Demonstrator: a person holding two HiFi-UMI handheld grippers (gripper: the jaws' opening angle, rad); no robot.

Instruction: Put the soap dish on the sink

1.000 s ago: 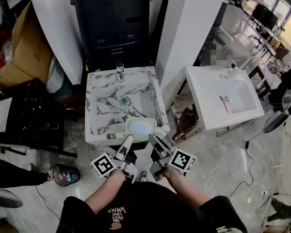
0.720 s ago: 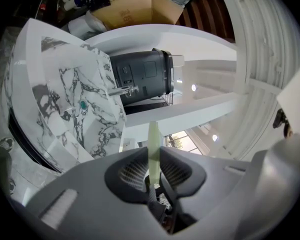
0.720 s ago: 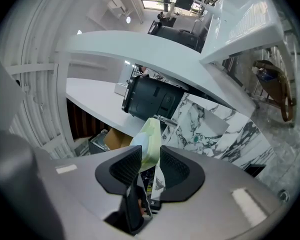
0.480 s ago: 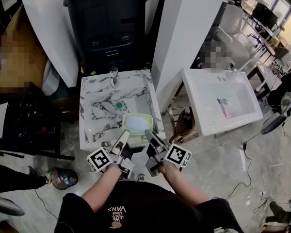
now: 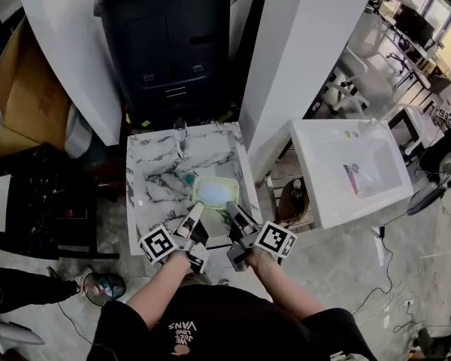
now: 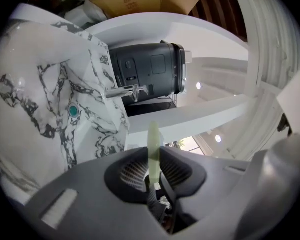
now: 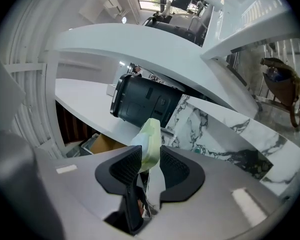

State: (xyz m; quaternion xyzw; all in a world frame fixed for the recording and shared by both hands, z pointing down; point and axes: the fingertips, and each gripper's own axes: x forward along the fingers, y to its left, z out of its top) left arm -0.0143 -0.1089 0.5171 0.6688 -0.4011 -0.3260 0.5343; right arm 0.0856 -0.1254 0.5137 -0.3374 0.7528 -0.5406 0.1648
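Observation:
The pale green soap dish [image 5: 214,192], with a bluish bar inside, hangs over the right front part of the marble sink [image 5: 152,201]. Both grippers hold it by its near rim. My left gripper [image 5: 197,211] is shut on the rim's left side and my right gripper [image 5: 232,210] on its right side. In the left gripper view the rim [image 6: 153,146] runs edge-on between the pads of that gripper [image 6: 153,170]. The right gripper view has the dish [image 7: 150,140] pinched in its gripper [image 7: 150,165]. The sink's green drain [image 5: 189,177] lies just left of the dish.
A faucet [image 5: 182,137] stands at the marble sink's back edge. Behind it is a black cabinet [image 5: 173,43] between white panels. A white sink [image 5: 353,173] stands to the right, dark furniture [image 5: 45,201] to the left, and a small bin [image 5: 105,284] on the floor.
Both grippers have carried the dish away from the sink's front right corner, farther in over the basin toward the drain. The grips have not changed.

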